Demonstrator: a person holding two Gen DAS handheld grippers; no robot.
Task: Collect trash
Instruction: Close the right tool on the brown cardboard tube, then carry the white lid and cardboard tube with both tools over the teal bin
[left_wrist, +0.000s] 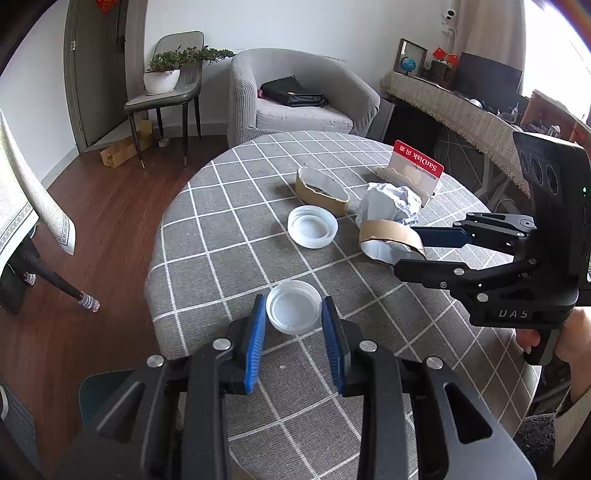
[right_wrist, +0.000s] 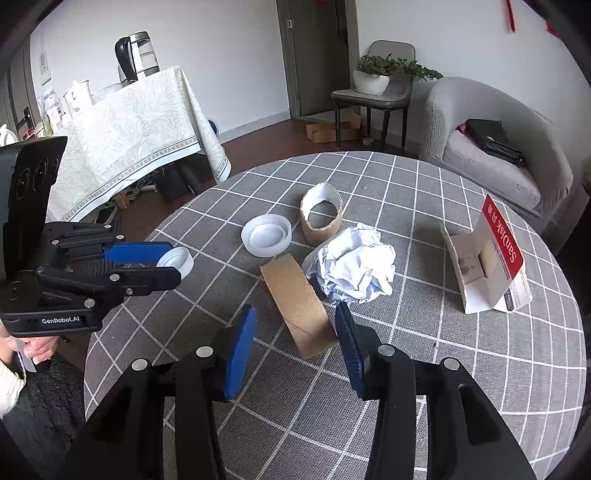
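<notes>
Left gripper (left_wrist: 294, 314) fingers spread, straddling the small cap (left_wrist: 294, 311) at the tabletop's (left_wrist: 207, 229) 6 o'clock edge: light, stiff, slick, so pinch its ribbed rim. Right gripper (right_wrist: 295, 317) fingers released around the cardboard ring (right_wrist: 300, 303): light, crushable, squeeze gently.

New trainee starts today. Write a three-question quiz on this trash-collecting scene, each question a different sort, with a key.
1. True or false: the left gripper has its fingers on either side of the small white cap.
2. What lies between the right gripper's fingers? A) crumpled paper B) cardboard ring C) SanDisk package
3. Fill in: the large white lid lies on the ____ tablecloth.

Key: 1 true; 2 B; 3 checked
</notes>
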